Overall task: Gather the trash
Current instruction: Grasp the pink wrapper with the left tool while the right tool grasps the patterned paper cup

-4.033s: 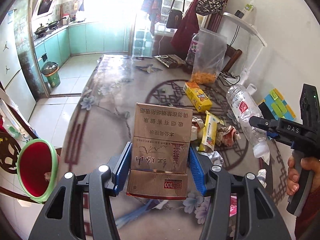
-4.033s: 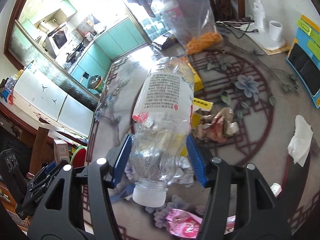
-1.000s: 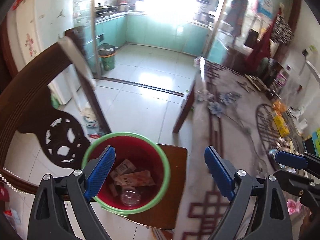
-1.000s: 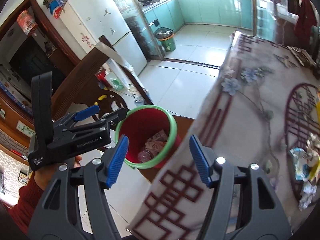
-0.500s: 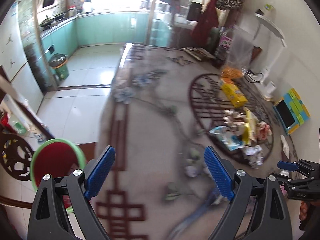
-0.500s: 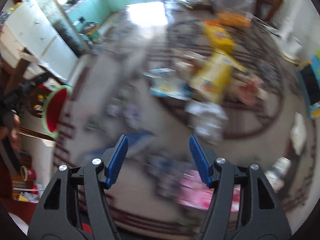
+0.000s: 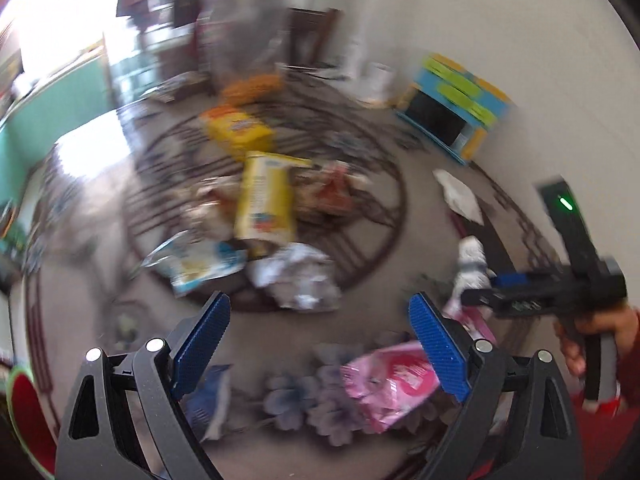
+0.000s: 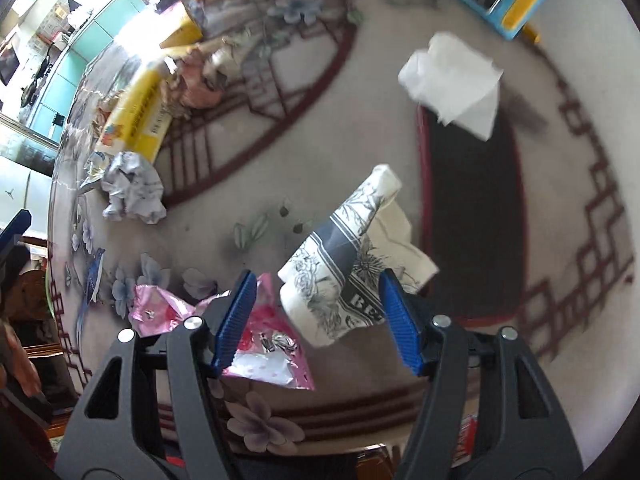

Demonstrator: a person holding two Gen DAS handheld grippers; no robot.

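Both cameras have swung from the red bin back over the table [image 8: 248, 200]; the cigarette carton and the bottle carried earlier are gone from the tongs

Left gripper [image 7: 320, 344]: blue pads spread wide, holding nothing, above the near edge of the table. Its view is motion-blurred and no writing can be read in it

Right gripper [image 8: 316, 312]: pads spread, holding nothing, one on each side of the patterned napkin pack [image 8: 352, 264] near the table's near edge; contact cannot be told. Pack is white with grey floral print and a dark band; only the letters "BE" are legible

Trash on the table:
- pink foil wrapper [image 8: 256, 336], torn open, silver inside, under the right gripper's left pad, just beside the napkin pack; also in the left view [image 7: 392, 380]
- crumpled white paper [image 8: 132, 192], toward the left edge
- yellow carton [image 8: 136, 116], lying flat, print too small to read; left view [image 7: 264, 200]
- white tissue [image 8: 452, 84], toward the far right corner

Right view only: the "BE" lettering

Left view only: the right gripper itself [image 7: 480, 296], held in a hand [image 7: 596, 336] with a green light on its handle; a blue-and-white wrapper [image 7: 196, 260] beside the yellow carton; the red bin's green rim [image 7: 20, 412] at the lower left, off the table
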